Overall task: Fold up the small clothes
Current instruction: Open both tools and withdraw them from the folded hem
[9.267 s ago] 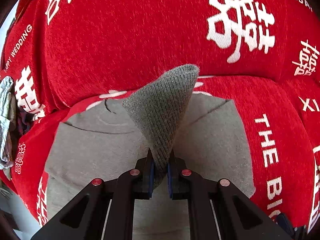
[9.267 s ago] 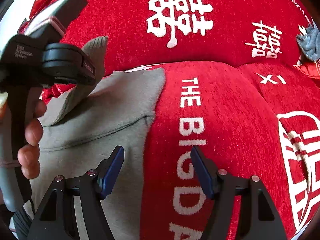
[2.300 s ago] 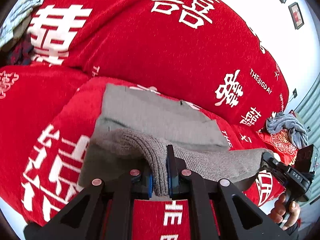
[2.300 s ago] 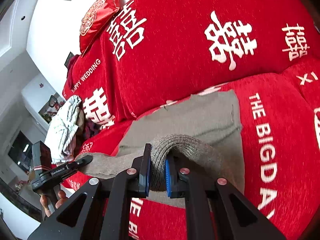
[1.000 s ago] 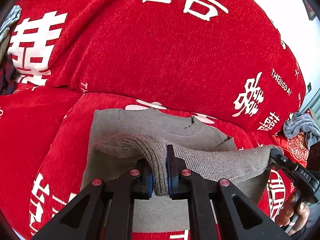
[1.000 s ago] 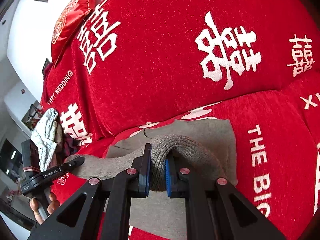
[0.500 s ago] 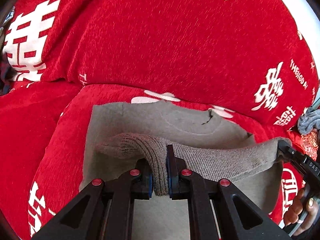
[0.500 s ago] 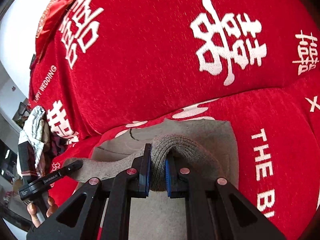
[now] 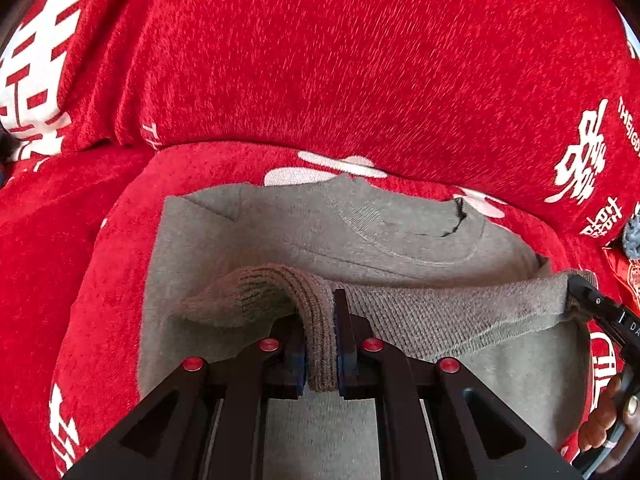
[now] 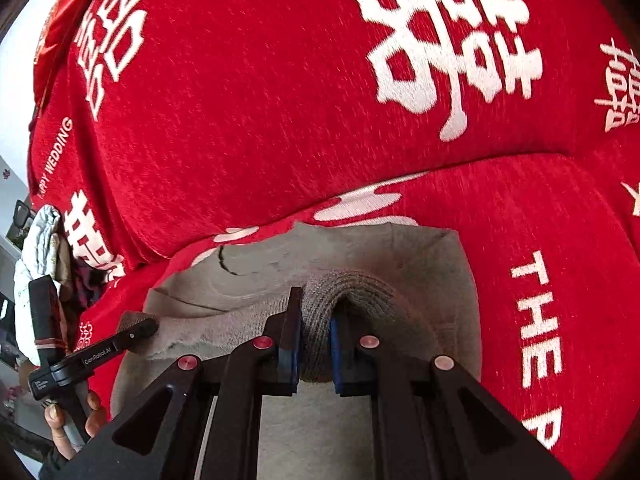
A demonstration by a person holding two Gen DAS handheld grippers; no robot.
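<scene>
A small grey knit sweater [image 9: 360, 236] lies on a red sofa seat, neckline toward the backrest. Its ribbed hem [image 9: 460, 316] is lifted and stretched between both grippers above the sweater's body. My left gripper [image 9: 322, 340] is shut on the hem's left end. My right gripper [image 10: 314, 336] is shut on the hem's right end, which bunches in a hump [image 10: 360, 292]. The right gripper's tip [image 9: 588, 300] shows at the right of the left wrist view; the left gripper [image 10: 132, 332] shows at the left of the right wrist view.
The red sofa cover [image 9: 360, 60] with white characters fills the background; the backrest [image 10: 280, 100] rises just behind the sweater. A pile of other clothes [image 10: 40, 248] lies at the sofa's left end. A grey cloth [image 9: 632, 236] lies at far right.
Both grippers have carried the lifted hem forward over the sweater toward the neckline and backrest. Both stay shut on the hem.
</scene>
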